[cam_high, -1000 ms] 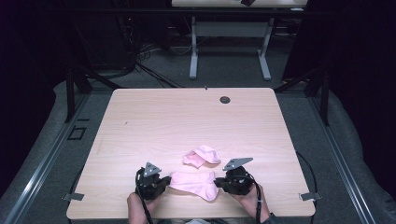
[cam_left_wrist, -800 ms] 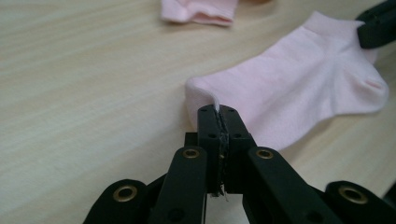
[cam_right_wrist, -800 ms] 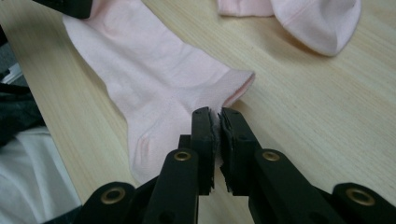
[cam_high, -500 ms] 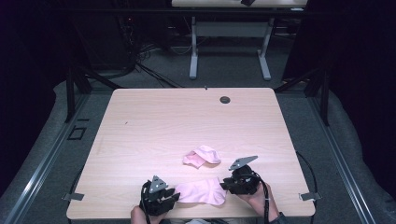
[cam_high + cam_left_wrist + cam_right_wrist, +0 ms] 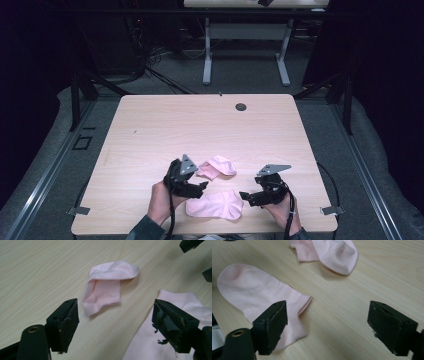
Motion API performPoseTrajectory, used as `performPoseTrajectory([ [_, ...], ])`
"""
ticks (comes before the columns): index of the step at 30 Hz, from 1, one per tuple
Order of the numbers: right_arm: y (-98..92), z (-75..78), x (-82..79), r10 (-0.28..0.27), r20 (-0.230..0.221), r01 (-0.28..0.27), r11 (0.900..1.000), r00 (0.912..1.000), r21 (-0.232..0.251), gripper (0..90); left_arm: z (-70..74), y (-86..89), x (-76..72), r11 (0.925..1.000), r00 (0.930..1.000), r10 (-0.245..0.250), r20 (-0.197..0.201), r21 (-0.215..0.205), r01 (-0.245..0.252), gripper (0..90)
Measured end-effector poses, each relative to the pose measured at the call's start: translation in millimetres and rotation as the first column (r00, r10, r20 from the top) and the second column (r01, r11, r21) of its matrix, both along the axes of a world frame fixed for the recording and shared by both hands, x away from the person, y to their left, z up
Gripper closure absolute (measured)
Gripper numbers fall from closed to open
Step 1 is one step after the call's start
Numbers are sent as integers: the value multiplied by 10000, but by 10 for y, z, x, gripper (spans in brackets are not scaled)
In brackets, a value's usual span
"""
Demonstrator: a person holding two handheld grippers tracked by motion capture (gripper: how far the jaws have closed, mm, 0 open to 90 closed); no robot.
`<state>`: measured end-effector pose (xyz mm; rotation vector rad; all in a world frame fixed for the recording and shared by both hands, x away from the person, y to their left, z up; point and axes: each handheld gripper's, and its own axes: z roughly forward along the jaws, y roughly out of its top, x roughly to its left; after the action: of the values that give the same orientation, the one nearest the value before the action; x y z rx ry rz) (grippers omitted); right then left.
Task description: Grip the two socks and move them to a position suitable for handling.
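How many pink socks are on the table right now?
2. One flat sock lies near the table's front edge between the two tools. One crumpled sock lies just behind it, apart from it. None seems hidden.

Black hand-held gripper [image 5: 200, 187]; grey three-cornered plate; trailing black cable.

High view: fixed cam above the person's side, facing fwd and down, far enough back to take in the whole table [image 5: 150, 130] plus floor and a second table's legs beyond. Left gripper view: cam rides the gripper, looks along its own jaws low and close over the tabletop, onto the folded sock [image 5: 107, 286] w/ the flat sock [image 5: 160, 340] at its right edge. Right gripper view: same setup, equally close; all three views share both socks, i.e. the table's near-centre strip.
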<state>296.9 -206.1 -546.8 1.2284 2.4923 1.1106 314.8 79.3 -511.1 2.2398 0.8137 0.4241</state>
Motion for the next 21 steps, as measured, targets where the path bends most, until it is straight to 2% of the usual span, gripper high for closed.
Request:
performPoseTrajectory([
  [4,-80,2,1,-346,81,343,9988,9994,341,128,-27,-351,200,9944,9967,-811,60,683,805,199],
  [5,-127,0,4,-452,88,447,9980,9989,455,139,-61,-512,302,9878,9932,-1157,-92,1043,1160,215],
  [6,-127,0,4,-452,88,447,9980,9989,455,139,-61,-512,302,9878,9932,-1157,-92,1043,1160,224],
  [7,-155,-17,2,-609,75,603,9961,9981,652,145,-84,-590,350,9843,9924,-1226,-117,1262,1231,237],
  [8,-155,-17,2,-609,75,603,9961,9981,652,145,-107,-662,396,9789,9906,-1351,-206,1522,1366,237],
  [9,-182,-28,3,-643,-10,643,9960,9979,623,149,-152,-795,461,9667,9884,-1513,-114,2070,1503,266],
  [10,-182,-28,3,-643,-10,643,9960,9979,623,149,-152,-795,461,9667,9884,-1513,-114,2070,1503,286],
  [12,-200,-45,4,-724,-35,724,9949,9974,700,153,-194,-906,518,9552,9849,-1699,-324,2402,1727,296],
  [13,-217,-67,8,-820,-84,824,9934,9966,803,160,-228,-992,567,9417,9809,-1886,-469,2748,1941,326],
  [14,-217,-67,8,-820,-84,824,9934,9966,803,160,-228,-992,567,9417,9809,-1886,-469,2748,1941,331],
  [16,-229,-84,14,-822,-193,835,9929,9964,845,165,-268,-1054,604,9322,9789,-1947,-615,2990,2041,343],
  [17,-234,-90,14,-832,-175,844,9931,9964,819,167,-297,-1081,618,9233,9757,-2048,-781,3155,2191,373],
  [18,-240,-91,16,-795,-206,808,9936,9966,788,169,-332,-1105,627,9160,9766,-1993,-811,3386,2151,381],
  [19,-244,-103,20,-793,-205,807,9934,9966,817,179,-387,-1128,658,9023,9728,-2053,-1073,3642,2306,428],
  [21,-244,-106,21,-814,-216,829,9929,9964,854,180,-407,-1129,674,9009,9728,-2029,-1115,3681,2301,447],
])
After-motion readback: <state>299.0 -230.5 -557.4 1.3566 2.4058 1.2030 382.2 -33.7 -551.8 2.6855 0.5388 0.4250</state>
